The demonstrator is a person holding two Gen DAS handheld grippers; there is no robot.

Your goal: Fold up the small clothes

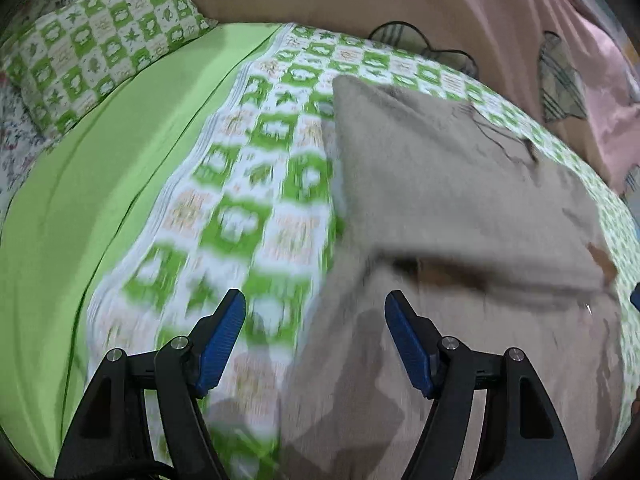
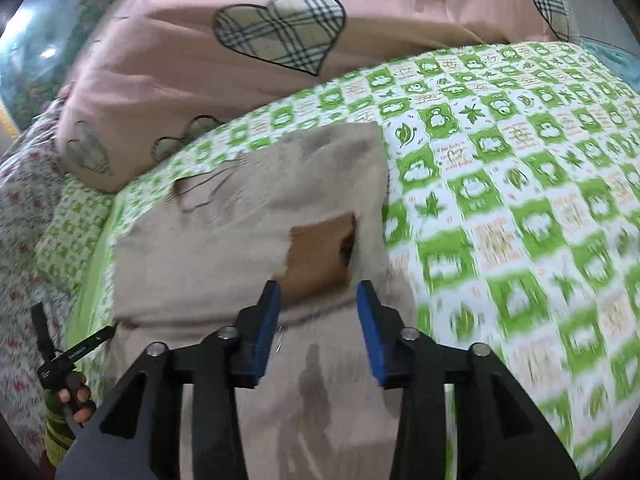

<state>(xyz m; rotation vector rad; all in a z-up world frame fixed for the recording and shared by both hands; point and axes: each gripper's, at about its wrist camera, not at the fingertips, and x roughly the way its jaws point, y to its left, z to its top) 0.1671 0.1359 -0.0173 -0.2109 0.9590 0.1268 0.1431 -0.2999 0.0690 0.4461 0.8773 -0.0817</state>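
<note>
A small beige garment [image 1: 452, 184] lies on the green checked bedsheet [image 1: 256, 184], its far part folded over the near part. It also shows in the right wrist view [image 2: 248, 216], with a brown patch [image 2: 320, 252] near the fold. My left gripper [image 1: 314, 316] is open and empty, hovering over the garment's left edge. My right gripper [image 2: 318, 300] is open and empty, above the garment just short of the brown patch. The left gripper's tool [image 2: 60, 360] and the hand holding it show at the lower left of the right wrist view.
A pink quilt with plaid hearts [image 2: 260, 40] lies bunched along the far side of the bed. A green checked pillow [image 1: 104, 48] sits at the far left beside a plain green sheet strip [image 1: 132, 152]. Floral fabric [image 2: 24, 208] lies at the left edge.
</note>
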